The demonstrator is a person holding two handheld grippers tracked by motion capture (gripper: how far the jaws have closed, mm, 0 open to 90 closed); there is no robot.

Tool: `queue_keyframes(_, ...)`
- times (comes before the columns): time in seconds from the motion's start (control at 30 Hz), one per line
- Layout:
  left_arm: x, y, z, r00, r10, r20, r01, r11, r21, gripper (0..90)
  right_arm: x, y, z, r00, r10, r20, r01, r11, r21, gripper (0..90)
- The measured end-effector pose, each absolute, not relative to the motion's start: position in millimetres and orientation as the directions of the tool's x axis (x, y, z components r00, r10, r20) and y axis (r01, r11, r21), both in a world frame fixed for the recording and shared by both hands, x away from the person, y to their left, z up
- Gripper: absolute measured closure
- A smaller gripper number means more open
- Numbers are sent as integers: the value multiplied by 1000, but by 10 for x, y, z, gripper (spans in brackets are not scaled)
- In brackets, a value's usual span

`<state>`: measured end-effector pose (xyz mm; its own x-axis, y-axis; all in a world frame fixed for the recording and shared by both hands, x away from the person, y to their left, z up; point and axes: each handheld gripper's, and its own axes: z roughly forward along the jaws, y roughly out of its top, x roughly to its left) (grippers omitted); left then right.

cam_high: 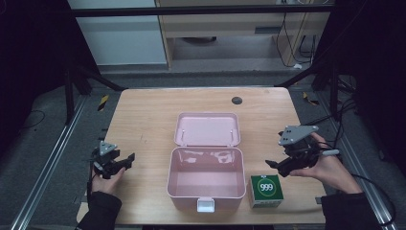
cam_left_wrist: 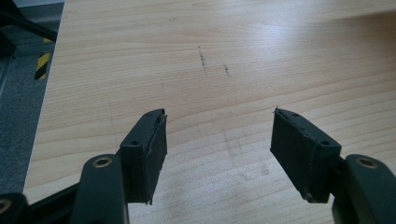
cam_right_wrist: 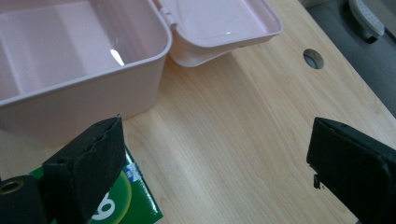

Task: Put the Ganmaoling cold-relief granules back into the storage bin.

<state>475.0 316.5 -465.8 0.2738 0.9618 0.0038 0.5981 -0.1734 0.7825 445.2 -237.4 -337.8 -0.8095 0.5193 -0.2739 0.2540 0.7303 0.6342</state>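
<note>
A pink plastic box point(cam_high: 206, 179) stands open in the middle of the wooden table, its lid point(cam_high: 207, 129) laid back flat behind it and its inside bare. A small green-and-white carton marked 999 point(cam_high: 266, 190) sits just right of the box. My right gripper point(cam_high: 277, 165) hovers open a little above and to the right of the carton; in the right gripper view the carton point(cam_right_wrist: 135, 196) lies under the left jaw and the box wall point(cam_right_wrist: 84, 88) is beyond. My left gripper point(cam_high: 125, 162) is open at the table's left, over bare wood point(cam_left_wrist: 219, 135).
The table point(cam_high: 143, 120) has a round cable hole point(cam_high: 237, 100) near its far edge. Metal frame rails run along both sides, with dark floor and cables beyond. Bare wood lies between the left gripper and the box.
</note>
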Motion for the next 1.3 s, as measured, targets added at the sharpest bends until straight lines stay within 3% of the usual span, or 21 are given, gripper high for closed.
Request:
queue_keyframes(0.73, 4758, 3139, -4686, 285, 958, 22, 609, -199, 768, 345, 4290, -2137, -3593, -927, 297, -227, 183, 890, 419, 40)
queue_keyframes(1.3, 4763, 3133, -4693, 289, 957, 27, 613, -207, 763, 344, 4241, -2025, -3846, -965, 197, -172, 138, 941, 308, 29)
